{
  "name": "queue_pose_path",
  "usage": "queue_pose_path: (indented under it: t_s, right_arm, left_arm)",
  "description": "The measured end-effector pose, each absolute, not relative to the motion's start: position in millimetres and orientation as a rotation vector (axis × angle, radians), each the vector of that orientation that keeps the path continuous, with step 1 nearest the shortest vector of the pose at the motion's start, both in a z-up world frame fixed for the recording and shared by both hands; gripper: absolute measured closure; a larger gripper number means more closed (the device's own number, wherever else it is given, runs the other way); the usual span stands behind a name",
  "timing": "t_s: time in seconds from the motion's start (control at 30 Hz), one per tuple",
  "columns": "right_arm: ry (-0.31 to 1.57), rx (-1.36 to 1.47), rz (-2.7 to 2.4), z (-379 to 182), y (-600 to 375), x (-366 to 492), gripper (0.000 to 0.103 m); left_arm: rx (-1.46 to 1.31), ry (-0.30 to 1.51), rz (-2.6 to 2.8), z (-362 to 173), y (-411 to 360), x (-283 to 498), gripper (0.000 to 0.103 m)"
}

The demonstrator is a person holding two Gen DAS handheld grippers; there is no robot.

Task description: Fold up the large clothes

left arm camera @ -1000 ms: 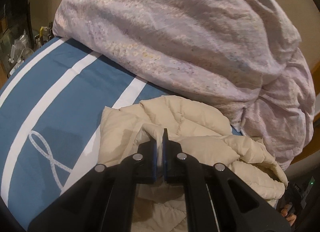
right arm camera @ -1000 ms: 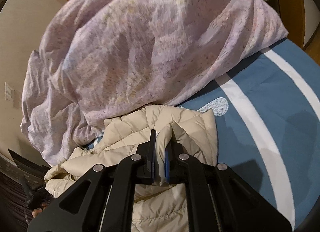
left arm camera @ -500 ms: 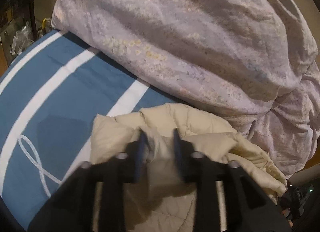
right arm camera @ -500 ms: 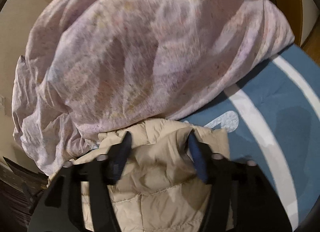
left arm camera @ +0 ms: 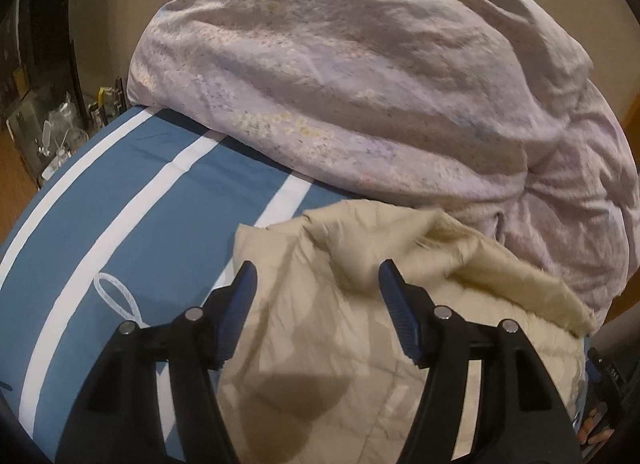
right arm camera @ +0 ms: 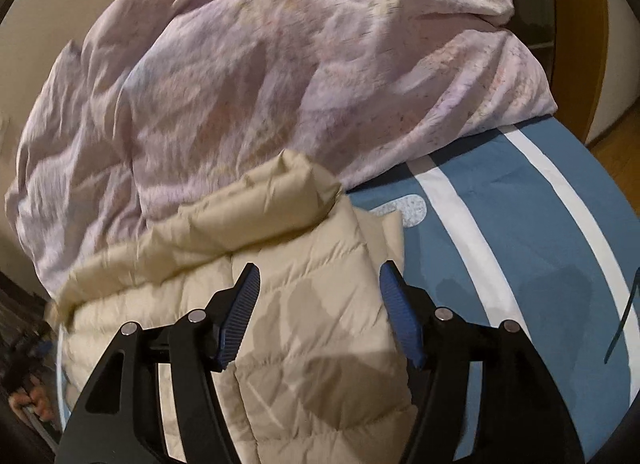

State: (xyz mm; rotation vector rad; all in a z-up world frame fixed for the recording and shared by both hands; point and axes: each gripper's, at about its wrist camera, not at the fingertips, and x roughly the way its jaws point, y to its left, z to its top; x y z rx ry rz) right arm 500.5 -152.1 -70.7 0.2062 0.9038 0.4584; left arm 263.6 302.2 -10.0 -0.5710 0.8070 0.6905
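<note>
Both grippers, left (left arm camera: 314,284) and right (right arm camera: 318,286), have just spread and let go of the beige quilted jacket (right arm camera: 304,304), now lying on the blue striped bedcover (left arm camera: 120,224) against the lilac duvet (left arm camera: 360,84). It looks light, puffy and slippery (I'd pinch a stitched hem, not the filling).

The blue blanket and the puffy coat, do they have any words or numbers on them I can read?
No readable words or numbers.
blue bedsheet: only white stripes and a white loop drawing.
beige quilted jacket: no label showing.
purple duvet: tiny flower print only.
</note>
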Motion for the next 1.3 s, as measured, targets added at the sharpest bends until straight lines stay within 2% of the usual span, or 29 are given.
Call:
queue_pose_path:
  t_s: [0.7,1.1,1.3]
  right_arm:
    - [0.863,-0.078,0.358,-99.9,-101.1,513.6,0.038]
    - [0.832,-0.111,0.332,-114.8,-87.9,525.1,0.038]
    - [0.826,-0.100,0.331,-125.9,-89.4,530.5,0.034]
  left_arm:
    - [-0.327,0.908,0.744,-59.3,279.7,319.6,0.039]
    - [-0.315,0.914,0.805,-82.1,298.8,331.3,0.033]
    - [-0.332,0.917,0.799,-92.3,304.6,334.9,0.028]
